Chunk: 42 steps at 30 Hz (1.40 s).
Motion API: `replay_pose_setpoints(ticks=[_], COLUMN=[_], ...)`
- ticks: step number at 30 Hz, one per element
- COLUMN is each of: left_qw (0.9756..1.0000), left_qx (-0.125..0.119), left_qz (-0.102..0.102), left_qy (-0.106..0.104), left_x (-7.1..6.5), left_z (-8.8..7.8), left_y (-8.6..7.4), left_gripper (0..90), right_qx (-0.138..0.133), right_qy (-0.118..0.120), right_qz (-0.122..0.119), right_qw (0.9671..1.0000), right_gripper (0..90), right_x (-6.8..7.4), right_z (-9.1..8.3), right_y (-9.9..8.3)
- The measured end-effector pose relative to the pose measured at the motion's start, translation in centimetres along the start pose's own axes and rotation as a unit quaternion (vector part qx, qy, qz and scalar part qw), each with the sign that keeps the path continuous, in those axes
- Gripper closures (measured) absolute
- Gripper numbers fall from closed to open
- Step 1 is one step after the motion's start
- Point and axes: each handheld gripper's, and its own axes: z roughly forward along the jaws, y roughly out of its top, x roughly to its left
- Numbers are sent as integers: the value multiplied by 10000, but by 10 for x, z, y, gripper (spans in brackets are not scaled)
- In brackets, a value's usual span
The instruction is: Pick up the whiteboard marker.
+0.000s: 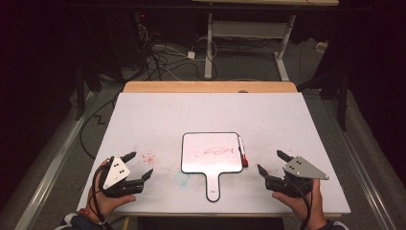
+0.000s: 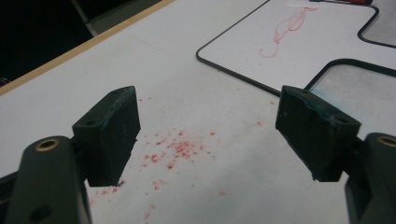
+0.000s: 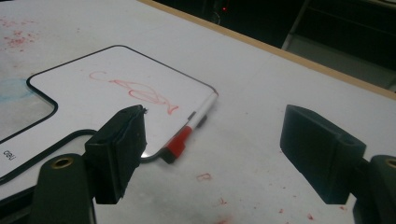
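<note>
A small paddle-shaped whiteboard [image 1: 210, 153] with a black rim and a handle lies in the middle of the white table [image 1: 158, 112]; a red scribble [image 1: 214, 152] is drawn on it. A white marker with a red cap [image 1: 242, 152] lies along the board's right edge. My left gripper [image 1: 140, 165] rests near the table's front left, open, nothing between its jaws. My right gripper [image 1: 272, 162] rests at the front right, open and empty. The left gripper view has the board [image 2: 299, 42] ahead to the right. In the right gripper view the marker [image 3: 194, 125] lies just ahead of the jaws.
Red marker specks [image 1: 147, 157] stain the table left of the board, and a faint blue smudge [image 1: 182, 178] sits near its handle. A wooden strip [image 1: 210, 86] edges the table's far side. Beyond it stand a desk frame [image 1: 249, 33] and cables on the floor.
</note>
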Motion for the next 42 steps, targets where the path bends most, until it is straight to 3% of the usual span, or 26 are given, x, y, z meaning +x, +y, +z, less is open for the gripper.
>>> replay_pose_setpoints(ticks=[15, 21, 22, 25, 28, 30, 32, 35, 42], left_qw=[9996, 9988, 9986, 9980, 9979, 9977, 9974, 9969, 9969], left_qx=[219, 451, 476, 563, 574, 616, 654, 728, 736], left_qz=[77, 45, 50, 120, 175, 125, 138, 159, 170], left_qy=[-142, -205, -234, -276, -256, -270, -257, -266, -240], left_x=[0, -2, -3, -6, -6, -7, -7, -7, -7], left_z=[8, 17, 18, 21, 23, 23, 24, 25, 24], left_y=[-5, -7, -7, -7, -7, -7, -8, -9, -9], left_gripper=[202, 194, 194, 195, 195, 195, 195, 195, 195], right_qx=[347, 615, 758, 1158, 1508, 1746, 1954, 2354, 3029], right_qy=[252, 273, 282, 375, 512, 663, 768, 948, 1018], right_qz=[224, 172, 284, 458, 784, 995, 1051, 1142, 1275], right_qw=[9988, 9976, 9963, 9915, 9841, 9774, 9720, 9605, 9389], right_gripper=[263, 299, 311, 313, 339, 346, 368, 398, 457], right_x=[-6, -10, -15, -24, -35, -41, -44, -45, -41], right_z=[6, 15, 23, 39, 61, 77, 94, 120, 162], right_y=[0, 7, 10, 16, 24, 29, 34, 39, 43])
